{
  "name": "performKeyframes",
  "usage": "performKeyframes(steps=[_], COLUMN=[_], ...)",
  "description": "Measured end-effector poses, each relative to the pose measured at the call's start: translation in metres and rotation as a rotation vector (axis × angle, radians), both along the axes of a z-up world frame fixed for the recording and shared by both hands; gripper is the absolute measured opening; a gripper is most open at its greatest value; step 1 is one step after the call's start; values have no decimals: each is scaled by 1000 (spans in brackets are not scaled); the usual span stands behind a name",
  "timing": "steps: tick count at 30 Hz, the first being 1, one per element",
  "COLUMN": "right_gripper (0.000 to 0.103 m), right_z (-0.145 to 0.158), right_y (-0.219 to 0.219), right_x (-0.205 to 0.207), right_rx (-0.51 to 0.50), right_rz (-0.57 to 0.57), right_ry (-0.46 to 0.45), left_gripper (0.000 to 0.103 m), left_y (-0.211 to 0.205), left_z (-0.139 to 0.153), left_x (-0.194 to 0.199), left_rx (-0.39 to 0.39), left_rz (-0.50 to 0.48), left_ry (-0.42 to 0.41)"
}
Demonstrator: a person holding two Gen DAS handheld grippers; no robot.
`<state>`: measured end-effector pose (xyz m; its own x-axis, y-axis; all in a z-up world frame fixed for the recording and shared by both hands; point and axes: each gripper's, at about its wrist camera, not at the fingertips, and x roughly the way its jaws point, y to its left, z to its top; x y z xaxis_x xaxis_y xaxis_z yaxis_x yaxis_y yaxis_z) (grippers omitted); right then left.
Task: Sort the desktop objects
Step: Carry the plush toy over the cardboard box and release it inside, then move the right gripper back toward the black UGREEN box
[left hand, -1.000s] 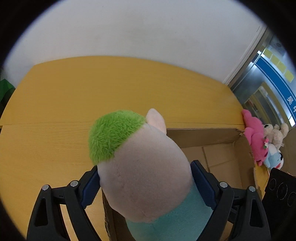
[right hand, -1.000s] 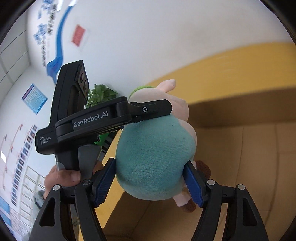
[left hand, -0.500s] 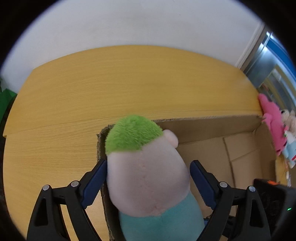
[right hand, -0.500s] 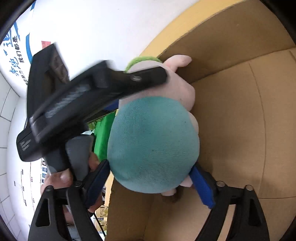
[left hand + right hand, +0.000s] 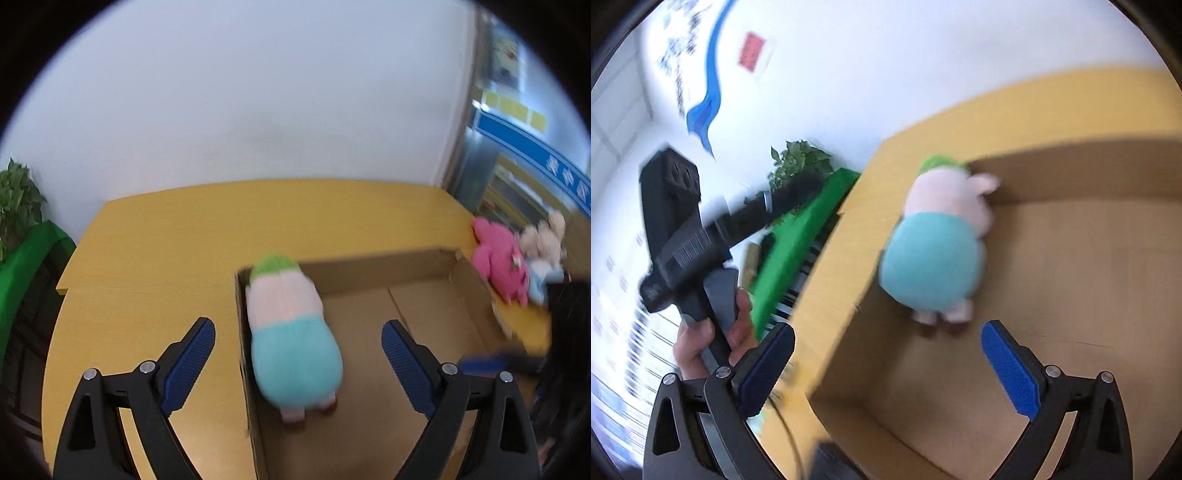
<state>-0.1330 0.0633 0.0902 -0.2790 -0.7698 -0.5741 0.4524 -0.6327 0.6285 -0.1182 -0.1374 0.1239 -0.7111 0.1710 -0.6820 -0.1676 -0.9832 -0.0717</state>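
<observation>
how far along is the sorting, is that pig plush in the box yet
Done: the pink pig plush with green cap and teal body lies inside the open brown cardboard box, in its corner. In hand: nothing; the left gripper is open and the right gripper is opening, both clear of it. Left: the bright pink plush and the cream and light blue plush toys wait on the yellow wooden table beyond the box.

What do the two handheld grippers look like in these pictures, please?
Both are black plastic. The left gripper and right gripper each have two angular fingers with cut-out frames, silver pivot screws and ribbed blue pads. Seen from the right wrist, the left unit's body bears a white barcode label; a thin cable trails below.
</observation>
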Motion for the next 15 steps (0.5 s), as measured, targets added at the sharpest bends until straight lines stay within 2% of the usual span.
performKeyframes(steps=[1, 4, 6, 7, 8, 9, 10, 11, 13, 15], right_gripper=[103, 103, 103, 103, 103, 103, 103, 103, 103, 101], right_z=[10, 25, 28, 16, -3, -17, -34, -58, -72, -72], right_y=[24, 56, 79, 99, 131, 144, 152, 148, 154, 158], right_x=[20, 66, 76, 81, 85, 85, 75, 86, 89, 93], right_rx=[60, 248, 369, 410, 421, 429, 448, 461, 470, 454], right_rz=[-14, -65, -99, -127, -140, -150, -156, -155, -141, -138], right_ry=[64, 180, 173, 136, 110, 71, 48, 38, 29, 57], left_gripper=[93, 93, 93, 93, 93, 93, 93, 93, 93, 93], left_y=[9, 35, 42, 42, 44, 46, 46, 44, 46, 41], left_z=[-10, -40, -61, -71, -80, -89, -94, -100, -102, -100], left_x=[15, 40, 49, 55, 56, 59, 59, 61, 68, 81], left_rx=[-23, -99, -131, -137, -138, -133, -125, -107, -104, -85], left_rz=[-11, -19, -11, 2, 12, 20, 24, 31, 46, 56], left_ry=[-6, -69, -125, -162, -192, -227, -252, -280, -270, -274])
